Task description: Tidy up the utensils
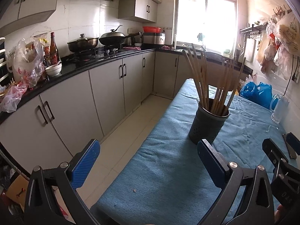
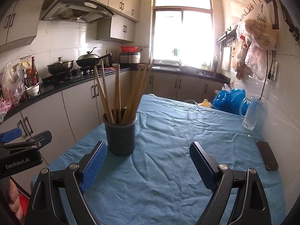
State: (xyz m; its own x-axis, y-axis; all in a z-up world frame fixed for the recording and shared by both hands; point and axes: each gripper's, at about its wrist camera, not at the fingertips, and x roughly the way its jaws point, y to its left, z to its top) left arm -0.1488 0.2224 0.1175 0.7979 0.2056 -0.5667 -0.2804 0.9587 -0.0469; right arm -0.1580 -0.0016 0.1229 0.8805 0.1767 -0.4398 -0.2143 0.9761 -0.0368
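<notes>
All chopsticks [image 2: 120, 91] stand in the holder [image 2: 120, 133]; your left gripper [image 1: 148, 161] and right gripper [image 2: 148, 163] hang wide, empty; judge any stragglers next.

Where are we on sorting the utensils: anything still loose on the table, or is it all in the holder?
Looks mostly done: the chopsticks stand together in the dark holder on the blue cloth. Nothing is in hand; the left tool and right tool are both open and empty. No loose utensils show on the cloth, only a phone and a glass mug near the wall. Little seems left.
</notes>
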